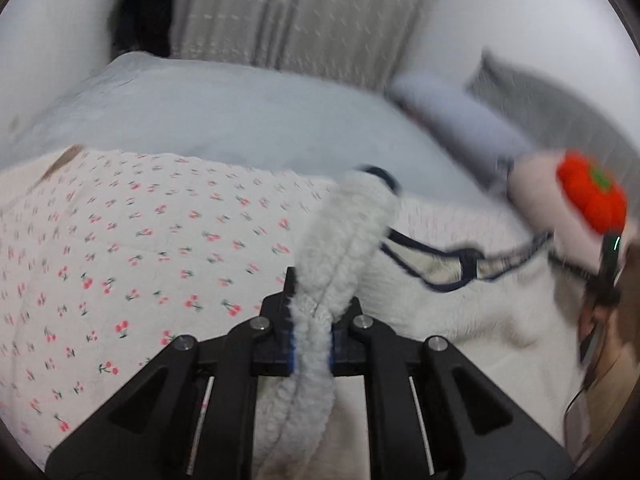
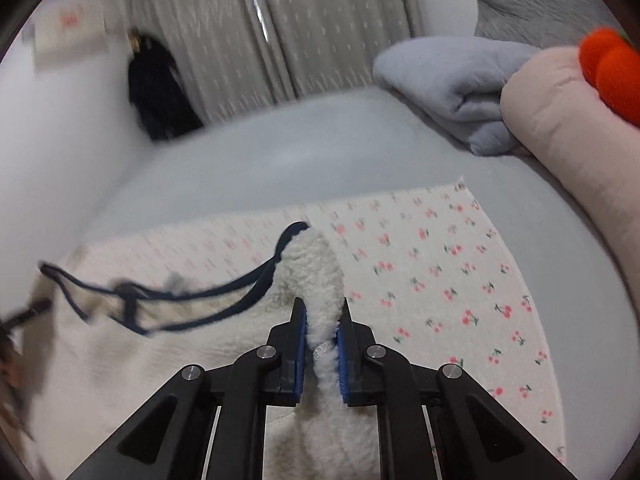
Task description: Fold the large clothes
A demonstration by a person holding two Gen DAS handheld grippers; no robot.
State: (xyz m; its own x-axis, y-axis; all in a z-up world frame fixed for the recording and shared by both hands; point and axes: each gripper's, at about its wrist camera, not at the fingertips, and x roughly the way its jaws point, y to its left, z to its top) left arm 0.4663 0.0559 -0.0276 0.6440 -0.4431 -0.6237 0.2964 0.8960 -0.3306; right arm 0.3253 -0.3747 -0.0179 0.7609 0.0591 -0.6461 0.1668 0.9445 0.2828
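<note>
Left wrist: fluffy cream fleece garment (image 1: 320, 264)

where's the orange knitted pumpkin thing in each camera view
Left wrist view: the orange knitted pumpkin is at the right edge, mid-height, on a pale pink cushion.
Right wrist view: the pumpkin is at the upper right edge, cut off by the frame.
Shared landmark: the folded grey blanket, just left of the cushion.

No text, label or number is showing clearly enough to be read. A white sign (image 2: 70, 30) is hanging on the wall in the right wrist view. Its red marks are appearing too blurred to make out.
</note>
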